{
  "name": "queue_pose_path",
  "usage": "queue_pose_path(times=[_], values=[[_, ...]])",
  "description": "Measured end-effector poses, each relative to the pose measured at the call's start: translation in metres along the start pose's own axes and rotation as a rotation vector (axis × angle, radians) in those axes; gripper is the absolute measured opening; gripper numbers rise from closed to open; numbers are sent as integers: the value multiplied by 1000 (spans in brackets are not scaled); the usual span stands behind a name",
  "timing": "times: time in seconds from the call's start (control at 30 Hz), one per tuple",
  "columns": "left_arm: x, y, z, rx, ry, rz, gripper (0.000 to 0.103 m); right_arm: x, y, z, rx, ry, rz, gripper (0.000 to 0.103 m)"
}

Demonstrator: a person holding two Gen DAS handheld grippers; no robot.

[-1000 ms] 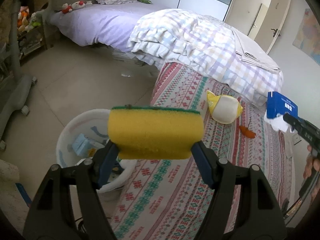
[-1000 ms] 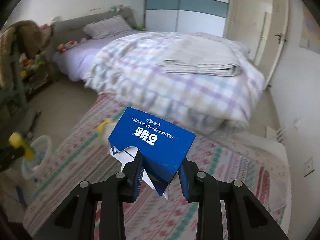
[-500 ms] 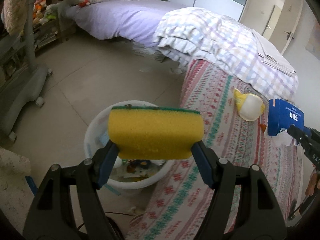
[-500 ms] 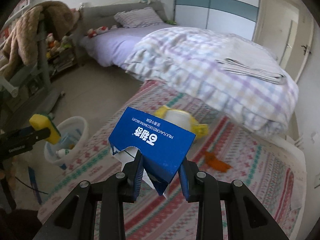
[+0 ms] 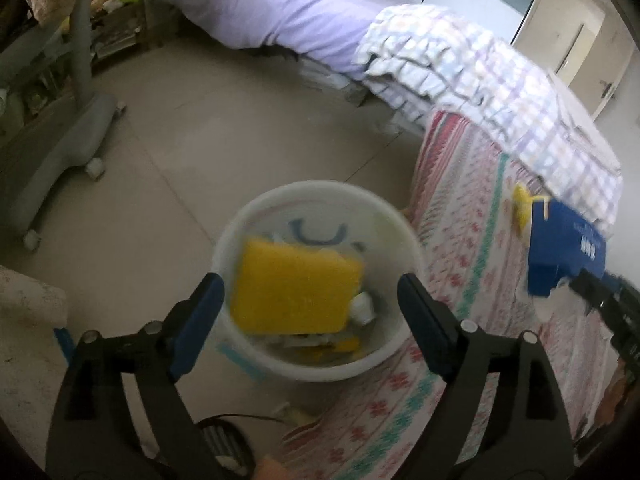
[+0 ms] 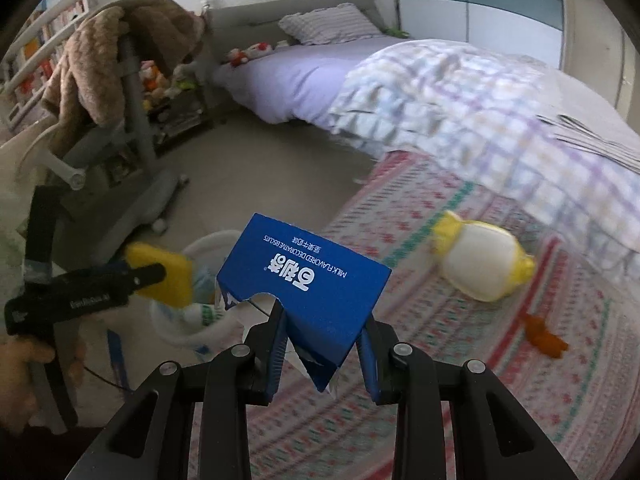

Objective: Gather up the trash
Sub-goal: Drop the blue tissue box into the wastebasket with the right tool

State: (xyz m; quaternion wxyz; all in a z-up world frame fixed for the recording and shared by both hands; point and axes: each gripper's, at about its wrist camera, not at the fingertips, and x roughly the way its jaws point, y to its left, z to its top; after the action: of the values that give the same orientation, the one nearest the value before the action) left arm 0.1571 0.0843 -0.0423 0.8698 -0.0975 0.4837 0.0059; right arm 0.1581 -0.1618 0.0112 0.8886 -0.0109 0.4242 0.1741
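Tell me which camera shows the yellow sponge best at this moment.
The left wrist view: the yellow sponge fills the middle of the picture over the white bin, clear of the open left gripper. The right wrist view shows it only small, edge-on, partly behind that gripper's finger.

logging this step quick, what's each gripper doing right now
left gripper: open, jaws have just been opening; the yellow sponge is loose over the white bin.
right gripper: shut on the blue biscuit box.
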Motion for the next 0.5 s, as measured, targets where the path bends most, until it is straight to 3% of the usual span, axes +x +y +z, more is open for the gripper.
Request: queue_pose_path(times=[0.1,0.27,0.5], values=[[-6,8,-2,7,-15,21,97,15,19,5,-26,13,11,33],[-14,25,-1,-38,-27,26,97,36,43,10,-78,37,5,33],[-18,37,-4,2,-32,78,99,64,65,12,-81,67,38,33]])
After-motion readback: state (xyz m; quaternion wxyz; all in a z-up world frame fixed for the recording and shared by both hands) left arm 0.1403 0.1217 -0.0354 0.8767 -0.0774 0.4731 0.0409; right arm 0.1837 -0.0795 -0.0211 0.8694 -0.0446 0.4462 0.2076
